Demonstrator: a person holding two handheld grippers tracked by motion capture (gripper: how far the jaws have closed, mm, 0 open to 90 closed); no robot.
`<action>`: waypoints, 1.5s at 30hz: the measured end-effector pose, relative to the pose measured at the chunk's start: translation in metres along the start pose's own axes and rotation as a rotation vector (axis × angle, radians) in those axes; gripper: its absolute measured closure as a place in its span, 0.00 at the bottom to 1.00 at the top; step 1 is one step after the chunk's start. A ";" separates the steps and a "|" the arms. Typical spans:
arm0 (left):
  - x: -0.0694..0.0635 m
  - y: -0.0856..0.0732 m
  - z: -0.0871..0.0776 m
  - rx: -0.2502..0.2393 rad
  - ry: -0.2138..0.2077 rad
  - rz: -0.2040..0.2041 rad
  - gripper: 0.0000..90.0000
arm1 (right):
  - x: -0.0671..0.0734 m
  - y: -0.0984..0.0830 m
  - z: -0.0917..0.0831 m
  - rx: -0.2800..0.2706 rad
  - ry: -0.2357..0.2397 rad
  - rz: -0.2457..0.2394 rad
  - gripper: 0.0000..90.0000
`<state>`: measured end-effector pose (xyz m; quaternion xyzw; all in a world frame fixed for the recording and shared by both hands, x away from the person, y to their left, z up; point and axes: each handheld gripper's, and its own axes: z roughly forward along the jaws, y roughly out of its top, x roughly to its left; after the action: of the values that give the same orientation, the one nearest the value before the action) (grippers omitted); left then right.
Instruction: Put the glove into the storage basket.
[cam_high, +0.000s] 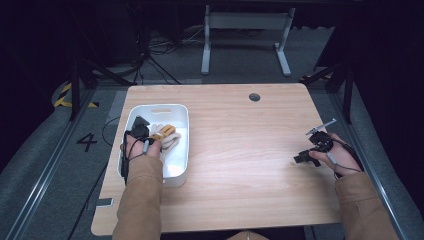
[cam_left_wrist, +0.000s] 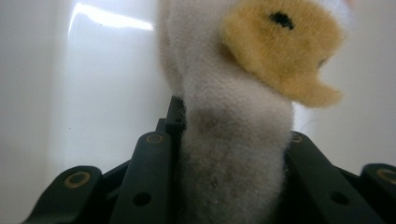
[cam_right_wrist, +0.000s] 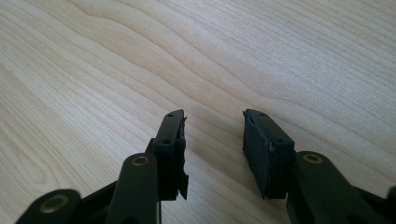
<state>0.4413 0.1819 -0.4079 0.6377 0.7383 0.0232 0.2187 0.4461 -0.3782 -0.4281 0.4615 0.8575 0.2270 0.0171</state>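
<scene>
Two tongs in my hands: my left gripper (cam_left_wrist: 229, 154) clamps a fuzzy white-and-tan plush toy (cam_left_wrist: 233, 140) inside the glossy white tub (cam_high: 181, 150) near the bench's left edge; my right gripper (cam_right_wrist: 212, 149) gapes empty over woodgrain.

free: bare table (cam_high: 240, 150) mid-right | blocked: white bin (cam_high: 183, 145) walls left

In the left gripper view, my left gripper (cam_left_wrist: 231, 154) grips a plush toy (cam_left_wrist: 233, 140) whose top runs off the upper edge, while its lower part sinks between my jaws, unseen. The orange patch (cam_left_wrist: 280, 51) is blurred, so I cannot tell what it depicts. In the high view, my left hand (cam_high: 140, 147) covers part of the white bin (cam_high: 177, 172), and its contents are too small to identify. My right gripper (cam_right_wrist: 212, 140) is cut off below.
</scene>
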 end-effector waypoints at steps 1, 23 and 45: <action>0.000 0.000 0.000 0.000 0.000 0.000 0.77 | 0.000 0.000 0.000 0.000 0.000 0.000 0.67; -0.012 0.003 0.009 0.095 0.091 0.048 0.25 | 0.000 0.000 0.001 -0.002 -0.002 0.004 0.65; -0.027 0.008 -0.002 0.055 0.131 0.123 0.21 | 0.000 0.002 0.002 -0.010 -0.002 -0.004 0.63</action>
<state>0.4501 0.1584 -0.3961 0.6848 0.7107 0.0578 0.1506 0.4487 -0.3766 -0.4294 0.4599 0.8572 0.2306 0.0206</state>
